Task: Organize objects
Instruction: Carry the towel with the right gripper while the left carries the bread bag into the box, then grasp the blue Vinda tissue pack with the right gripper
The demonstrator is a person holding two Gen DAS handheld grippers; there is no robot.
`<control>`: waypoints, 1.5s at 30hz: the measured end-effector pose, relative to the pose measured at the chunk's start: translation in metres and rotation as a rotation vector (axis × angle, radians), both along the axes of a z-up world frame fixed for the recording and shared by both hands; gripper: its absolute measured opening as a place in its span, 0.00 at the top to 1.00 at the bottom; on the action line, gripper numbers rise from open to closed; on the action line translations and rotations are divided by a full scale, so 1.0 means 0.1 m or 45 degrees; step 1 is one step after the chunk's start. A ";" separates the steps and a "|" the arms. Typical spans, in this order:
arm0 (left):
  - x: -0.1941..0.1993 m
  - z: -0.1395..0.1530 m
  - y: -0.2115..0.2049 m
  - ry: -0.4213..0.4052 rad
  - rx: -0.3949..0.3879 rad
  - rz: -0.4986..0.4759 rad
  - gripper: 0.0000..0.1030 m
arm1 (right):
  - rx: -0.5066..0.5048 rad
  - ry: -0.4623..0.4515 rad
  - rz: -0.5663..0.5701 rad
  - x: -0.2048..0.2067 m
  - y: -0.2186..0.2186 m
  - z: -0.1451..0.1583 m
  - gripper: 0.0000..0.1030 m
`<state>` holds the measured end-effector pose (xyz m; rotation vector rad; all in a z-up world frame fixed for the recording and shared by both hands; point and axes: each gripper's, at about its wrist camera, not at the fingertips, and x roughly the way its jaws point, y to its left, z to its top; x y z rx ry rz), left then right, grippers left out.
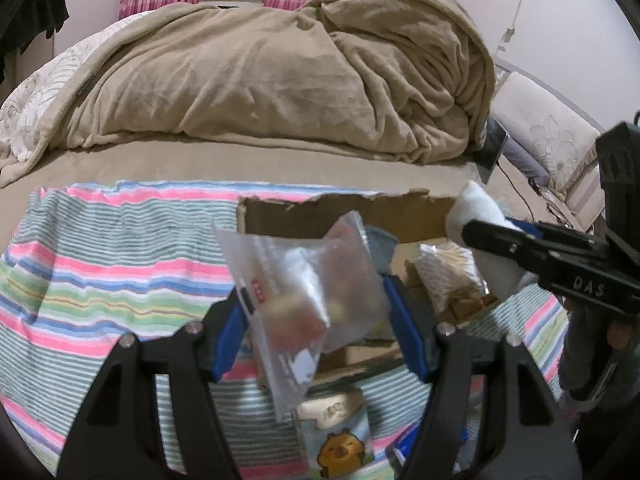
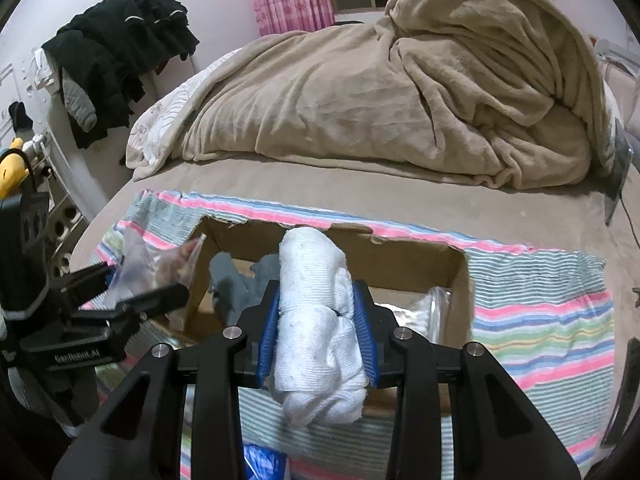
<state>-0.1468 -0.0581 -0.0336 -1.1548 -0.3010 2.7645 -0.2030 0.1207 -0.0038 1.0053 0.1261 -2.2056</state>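
My left gripper (image 1: 316, 304) is shut on a clear plastic snack bag (image 1: 304, 288) and holds it above the near left side of an open cardboard box (image 1: 344, 220). My right gripper (image 2: 318, 320) is shut on a rolled white towel (image 2: 316, 320) and holds it over the near edge of the same box (image 2: 400, 264). In the box lie a grey cloth (image 2: 236, 284) and a silvery white packet (image 2: 432, 312). The right gripper with the towel (image 1: 480, 216) shows at the right of the left wrist view. The left gripper (image 2: 132, 288) with its bag (image 2: 160, 264) shows at the left of the right wrist view.
The box stands on a striped towel (image 1: 100, 272) spread on a bed. A heaped beige blanket (image 1: 280, 76) fills the far side. A packet with a cartoon animal (image 1: 340, 436) and a blue wrapper (image 2: 260, 460) lie near me. Dark clothes (image 2: 116, 52) hang at the left wall.
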 end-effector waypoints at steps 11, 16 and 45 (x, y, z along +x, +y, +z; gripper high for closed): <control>-0.01 0.05 0.02 0.011 -0.018 0.002 0.34 | -0.001 -0.062 -0.008 -0.10 -0.16 -0.19 0.64; 0.05 0.11 -0.02 0.022 -0.014 0.018 0.33 | -0.010 -0.070 -0.020 -0.08 -0.16 -0.19 0.49; 0.75 0.31 0.07 0.023 -0.015 0.033 0.23 | 0.016 -0.037 -0.026 0.59 0.28 0.02 0.40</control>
